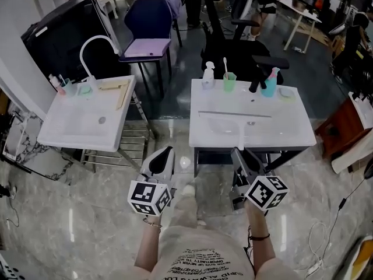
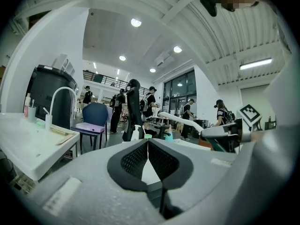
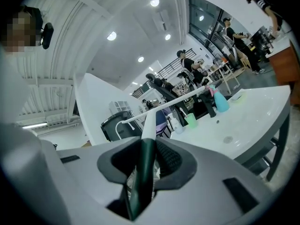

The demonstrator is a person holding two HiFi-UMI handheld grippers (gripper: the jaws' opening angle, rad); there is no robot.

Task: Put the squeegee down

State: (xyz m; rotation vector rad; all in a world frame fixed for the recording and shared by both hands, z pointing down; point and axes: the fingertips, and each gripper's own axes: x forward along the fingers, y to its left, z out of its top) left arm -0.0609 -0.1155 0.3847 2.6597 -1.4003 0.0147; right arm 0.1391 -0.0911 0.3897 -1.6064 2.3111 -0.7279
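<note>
We have the squeegee (image 1: 241,134) pinched by its dark green handle in the right hand-held gripper (image 1: 235,152), whose pads press on either side of it. From those jaws the handle runs straight ahead, away from us, and turns white further out. The long blade sits crosswise at its far end, over the bowl of the right washbasin (image 1: 291,127). So the tool's stem points forward while its blade lies left to right, roughly parallel to the basin's near edge. We cannot tell from the head view whether the blade already touches the white surface or hangs just above it. The left hand-held gripper (image 1: 168,150) has its pads pressed together with nothing between them, and it hangs before the gap between the two basins, so the right hand is the one on the job. We judge that the setting-down calls for lowering the handle until the tool rests flat, short of the green cup (image 1: 229,81) and teal bottle (image 1: 270,83) at the back rim.
</note>
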